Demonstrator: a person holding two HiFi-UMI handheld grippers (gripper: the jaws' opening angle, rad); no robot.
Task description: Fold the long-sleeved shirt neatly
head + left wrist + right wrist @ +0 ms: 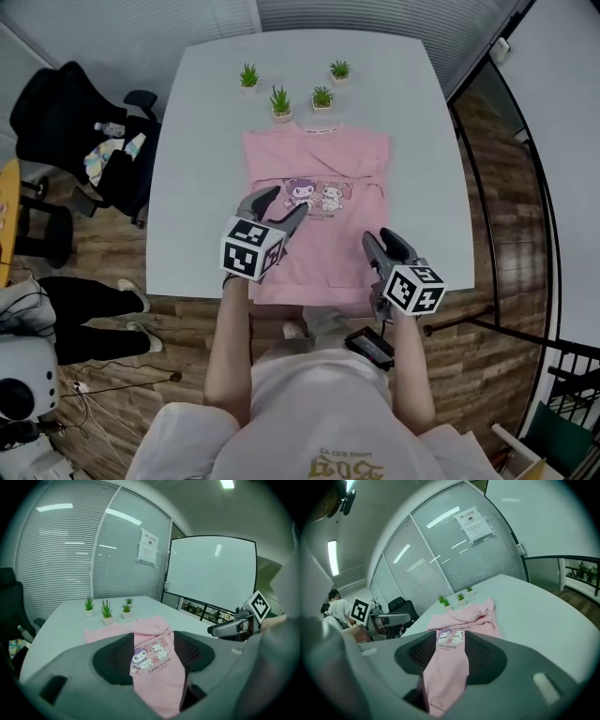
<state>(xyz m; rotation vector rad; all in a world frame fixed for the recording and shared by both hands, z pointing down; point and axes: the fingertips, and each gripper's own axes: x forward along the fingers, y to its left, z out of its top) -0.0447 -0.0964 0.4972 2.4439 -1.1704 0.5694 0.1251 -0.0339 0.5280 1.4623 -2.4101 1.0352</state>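
- Currently the long-sleeved shirt (319, 173) lies flat on the worktop (197, 141), centred between its left and right edges.
- Collar is toward the far edge, just short of four small potted plants (280, 100). Hem is at the near edge, in front of the person.
- Long axis runs near edge to far edge. No sleeve spreads past the body; they appear folded in over it, with a fold line on the right-hand side.
- Left hand-held gripper (281, 204) hovers over the lower left part of the shirt, beside the cartoon print, and points toward the far edge.
- Its own view shows the jaws standing well apart. Pink cloth shows through the gap, but the pads do not press on it, so nothing is held.
- Right hand-held gripper (380, 239) sits at the shirt's right side, closer to the near edge than the left one. Its jaws are also apart and empty, and the print shows beyond them.
- Key relation: the hem lies behind both sets of tips, toward the near edge, while both tools aim at the collar.
- Judgement: a hem-to-collar fold looks like the likely next step. Each tool would need to draw back to its own hem corner.
- The right one looks nearer its corner; the left sits further up over the body.
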